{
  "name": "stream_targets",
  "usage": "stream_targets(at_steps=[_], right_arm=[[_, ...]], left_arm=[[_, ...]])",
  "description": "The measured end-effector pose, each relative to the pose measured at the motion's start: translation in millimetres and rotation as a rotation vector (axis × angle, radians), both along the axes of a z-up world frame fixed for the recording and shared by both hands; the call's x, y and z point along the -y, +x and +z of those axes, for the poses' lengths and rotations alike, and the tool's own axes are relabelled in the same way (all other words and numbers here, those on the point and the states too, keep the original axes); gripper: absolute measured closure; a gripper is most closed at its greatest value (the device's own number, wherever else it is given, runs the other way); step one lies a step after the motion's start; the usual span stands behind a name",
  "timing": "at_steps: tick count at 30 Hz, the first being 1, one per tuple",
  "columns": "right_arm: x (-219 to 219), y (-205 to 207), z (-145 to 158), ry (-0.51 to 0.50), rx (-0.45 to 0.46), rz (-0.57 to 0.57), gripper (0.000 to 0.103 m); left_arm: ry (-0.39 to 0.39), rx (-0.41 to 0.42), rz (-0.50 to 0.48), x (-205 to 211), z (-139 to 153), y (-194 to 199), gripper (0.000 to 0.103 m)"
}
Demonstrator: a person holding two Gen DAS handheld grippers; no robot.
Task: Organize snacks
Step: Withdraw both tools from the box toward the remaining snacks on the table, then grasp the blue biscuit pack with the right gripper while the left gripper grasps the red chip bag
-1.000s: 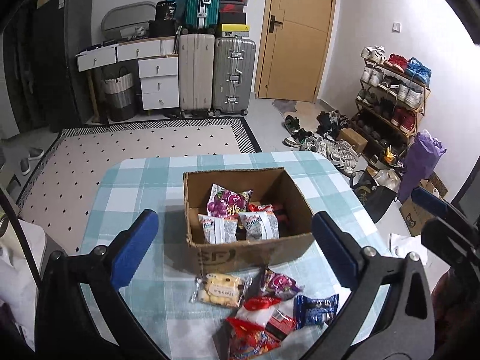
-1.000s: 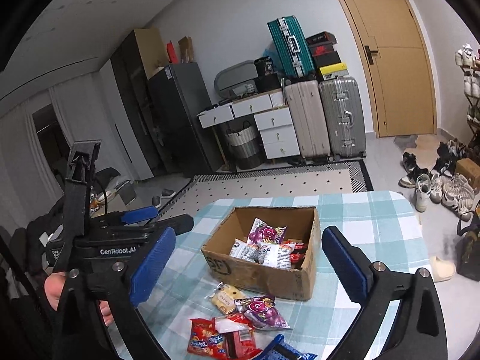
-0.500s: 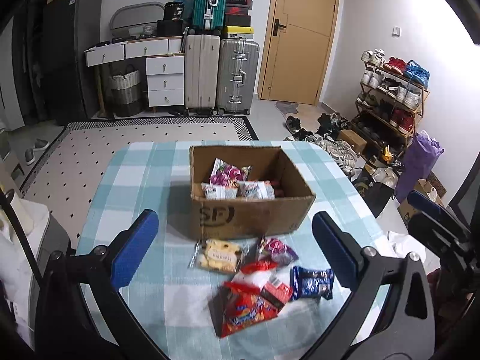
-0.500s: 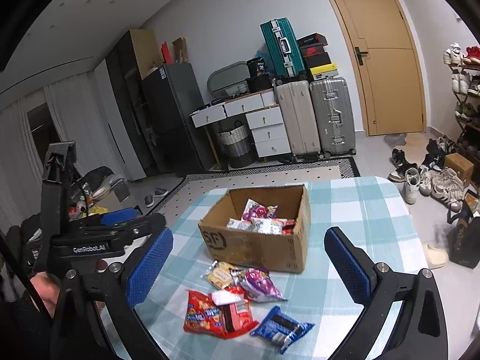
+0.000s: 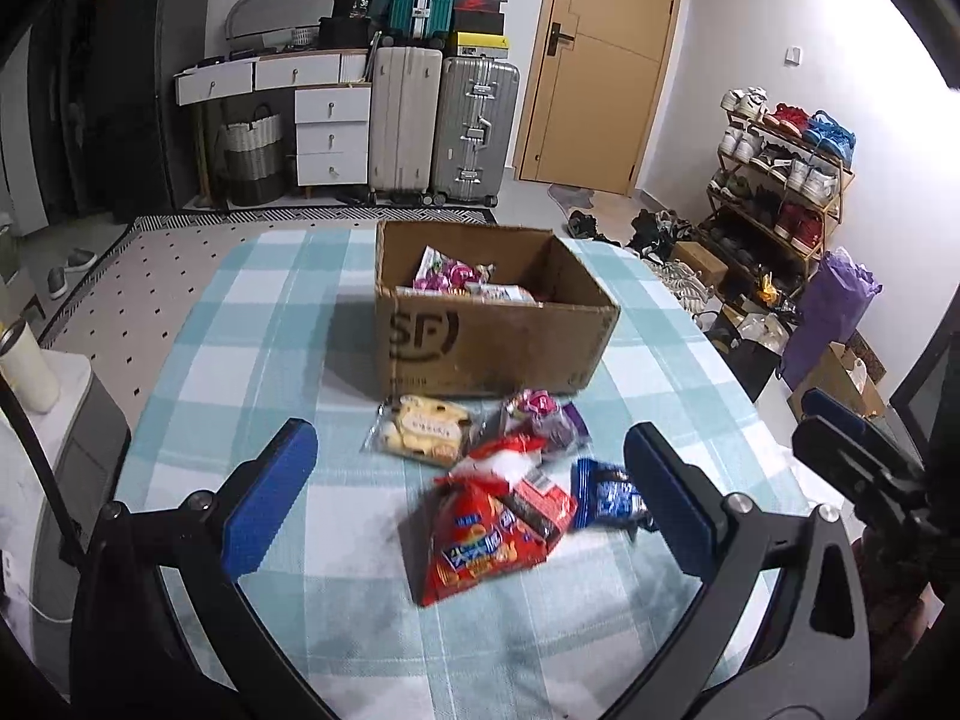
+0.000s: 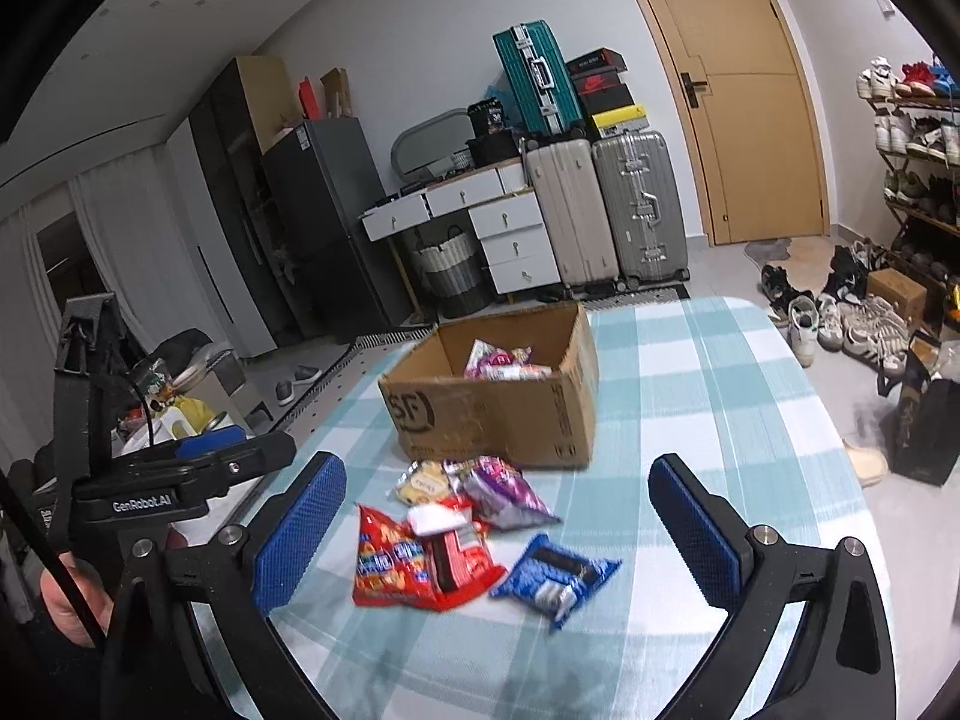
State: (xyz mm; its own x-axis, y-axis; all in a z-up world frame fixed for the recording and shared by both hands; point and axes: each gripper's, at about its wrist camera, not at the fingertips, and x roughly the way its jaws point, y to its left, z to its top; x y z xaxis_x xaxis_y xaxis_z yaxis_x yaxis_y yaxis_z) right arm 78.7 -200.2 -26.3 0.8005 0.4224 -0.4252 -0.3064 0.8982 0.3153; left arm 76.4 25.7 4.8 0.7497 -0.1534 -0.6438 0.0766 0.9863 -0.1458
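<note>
An open cardboard box (image 5: 489, 336) (image 6: 498, 414) stands mid-table with several snack packs inside. In front of it lie loose packs: a yellow biscuit pack (image 5: 423, 429) (image 6: 423, 483), a purple pack (image 5: 549, 420) (image 6: 501, 489), a red bag (image 5: 480, 540) (image 6: 399, 564) with a small red-and-white pack (image 5: 528, 489) (image 6: 447, 546) on it, and a blue pack (image 5: 606, 495) (image 6: 555, 579). My left gripper (image 5: 471, 504) is open and empty, hovering over the red bag. My right gripper (image 6: 495, 531) is open and empty above the pile. Each gripper shows at the other view's edge.
The table (image 5: 252, 324) wears a teal checked cloth. A white tumbler (image 5: 27, 366) stands on a side unit at left. Suitcases (image 5: 444, 132), drawers and a door fill the back wall; a shoe rack (image 5: 780, 180) and bags sit on the floor at right.
Both grippers have pulled back from the box and lowered toward the near side of the table, so the loose snack pile now lies between their fingers. Both stay open.
</note>
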Motion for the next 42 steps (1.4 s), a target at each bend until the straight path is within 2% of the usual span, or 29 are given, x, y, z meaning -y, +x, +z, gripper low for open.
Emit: stream_targets(at_steps=[6,11,22,28,33,36,40,42], right_arm=[[-1,-1,-29,0.004,-0.054,-0.010,0.000],[-6,7,-54,-0.021,-0.092,-0.014,0.000],[-12,39,-106,-0.027,-0.213,-0.034,0.001],[-19,56,-121,-0.045,-0.262,-0.009,0.012],[-23,71,-133,-0.057,-0.306,-0.022,0.013],[-25,78,-138,-0.057,-0.332,-0.023,0.018],[-31,84,-138,-0.080,-0.336,-0.029,0.019],[-34,88,-138,-0.098,-0.336,-0.035,0.023]], left_arm=[[0.003,-0.027,0.008,2,-26,-5,0.001],[-0.028,-0.070,0.016,-8,-49,-3,0.001],[-0.043,-0.131,0.022,-19,-89,13,0.001],[-0.054,-0.164,0.013,-22,-102,20,0.001],[-0.069,-0.182,0.010,-25,-108,24,0.001],[-0.072,-0.183,0.008,-28,-111,26,0.001],[-0.084,-0.191,0.005,-31,-114,26,0.001],[-0.083,-0.195,0.006,-32,-116,26,0.001]])
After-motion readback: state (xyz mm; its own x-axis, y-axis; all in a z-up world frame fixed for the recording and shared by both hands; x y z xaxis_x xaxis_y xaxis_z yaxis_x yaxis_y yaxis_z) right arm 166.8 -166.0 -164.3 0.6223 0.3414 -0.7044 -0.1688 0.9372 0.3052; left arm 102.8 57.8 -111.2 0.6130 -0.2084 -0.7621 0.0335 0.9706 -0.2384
